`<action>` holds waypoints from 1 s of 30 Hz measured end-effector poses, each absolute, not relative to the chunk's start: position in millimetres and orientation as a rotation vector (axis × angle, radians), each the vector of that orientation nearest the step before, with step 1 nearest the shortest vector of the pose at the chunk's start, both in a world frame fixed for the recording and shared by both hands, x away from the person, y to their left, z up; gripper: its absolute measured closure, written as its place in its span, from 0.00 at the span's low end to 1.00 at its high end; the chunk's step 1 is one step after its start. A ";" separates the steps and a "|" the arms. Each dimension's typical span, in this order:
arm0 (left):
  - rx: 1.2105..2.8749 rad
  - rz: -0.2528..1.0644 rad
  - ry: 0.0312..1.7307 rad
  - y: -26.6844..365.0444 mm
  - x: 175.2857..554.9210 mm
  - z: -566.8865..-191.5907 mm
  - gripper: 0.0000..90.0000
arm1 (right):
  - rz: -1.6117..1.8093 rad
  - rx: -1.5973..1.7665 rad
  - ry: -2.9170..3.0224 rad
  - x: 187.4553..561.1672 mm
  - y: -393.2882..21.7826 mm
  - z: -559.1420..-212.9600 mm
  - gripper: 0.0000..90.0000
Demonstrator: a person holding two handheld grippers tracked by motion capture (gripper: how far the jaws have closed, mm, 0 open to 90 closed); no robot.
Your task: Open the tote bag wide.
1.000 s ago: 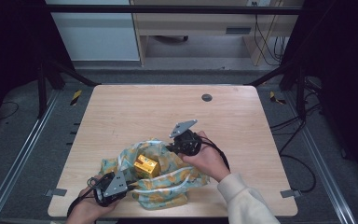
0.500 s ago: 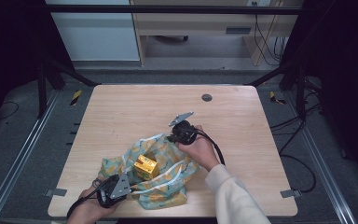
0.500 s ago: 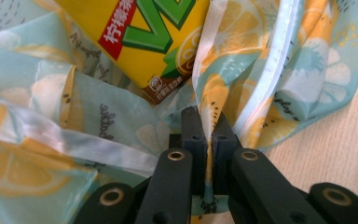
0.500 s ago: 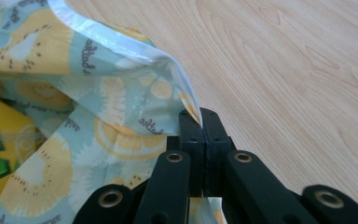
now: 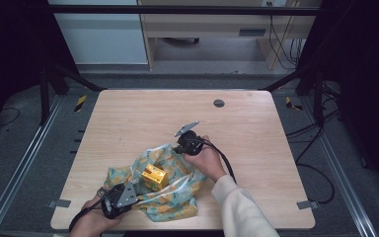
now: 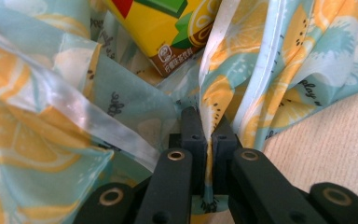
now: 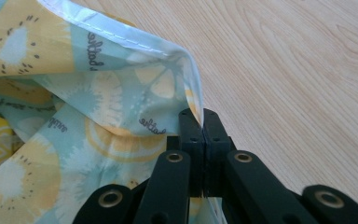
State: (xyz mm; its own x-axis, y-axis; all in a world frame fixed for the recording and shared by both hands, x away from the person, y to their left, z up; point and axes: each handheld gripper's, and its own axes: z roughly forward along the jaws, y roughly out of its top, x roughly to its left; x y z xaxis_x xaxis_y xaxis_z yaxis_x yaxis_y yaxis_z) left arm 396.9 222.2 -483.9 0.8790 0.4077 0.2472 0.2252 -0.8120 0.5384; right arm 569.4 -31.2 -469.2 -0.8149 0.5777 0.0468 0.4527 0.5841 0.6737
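A pale blue cloth (image 5: 175, 195) printed with orange and lemon slices lies crumpled on the near middle of the wooden table (image 5: 143, 116). A yellow drink carton (image 5: 154, 176) sits on it. My left gripper (image 5: 133, 185) is at the cloth's near left edge, and in the left gripper view it (image 6: 206, 123) is shut on a fold of the cloth (image 6: 121, 100), with the carton (image 6: 168, 28) just ahead. My right gripper (image 5: 177, 148) is at the cloth's far edge; in the right gripper view it (image 7: 201, 119) is shut on a hemmed corner of the cloth (image 7: 98, 107).
A small dark round grommet (image 5: 219, 103) sits in the table near its far edge. Bare wood (image 7: 298, 70) lies to the right of and beyond the cloth. Black frame rails and cables surround the table.
My right hand has moved left and down toward the table, carrying the cloth's far corner with it. The left hand has stayed put at the near edge.
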 end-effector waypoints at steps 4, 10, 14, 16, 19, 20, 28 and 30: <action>2.533 0.501 0.468 223.6 396.9 -482.6 0.98 | 1.059 0.875 2.612 571.3 -33.4 -466.8 1.00; 2.492 0.535 0.504 229.0 397.6 -477.4 0.98 | 1.053 0.896 2.574 578.0 -36.0 -459.7 1.00; 2.514 0.513 0.509 230.0 398.3 -479.2 0.99 | 1.038 0.908 2.560 583.6 -36.5 -455.6 1.00; 2.525 0.500 0.509 230.2 398.3 -480.6 0.99 | 1.013 0.917 2.565 586.8 -36.7 -459.3 1.00; 2.528 0.502 0.509 230.6 397.8 -479.9 0.99 | 0.995 0.936 2.568 589.7 -37.1 -465.5 1.00; 2.528 0.502 0.509 230.6 397.8 -479.9 0.99 | 0.989 0.936 2.568 590.9 -37.9 -466.8 1.00; 2.536 0.498 0.508 230.1 396.9 -481.2 1.00 | 1.006 1.012 2.531 596.5 -46.6 -476.3 1.00; 2.541 0.491 0.508 229.7 397.0 -481.6 1.00 | 1.015 1.007 2.515 597.2 -48.1 -475.1 1.00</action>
State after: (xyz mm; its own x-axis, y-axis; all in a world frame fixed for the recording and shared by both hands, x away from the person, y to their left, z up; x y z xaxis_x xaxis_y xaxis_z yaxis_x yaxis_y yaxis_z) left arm 397.0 229.7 -481.6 0.8656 0.4377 0.2432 0.2578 -0.8059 0.5330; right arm 597.2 -48.1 -475.1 -0.7306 0.6823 0.0269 0.5097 0.5187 0.6864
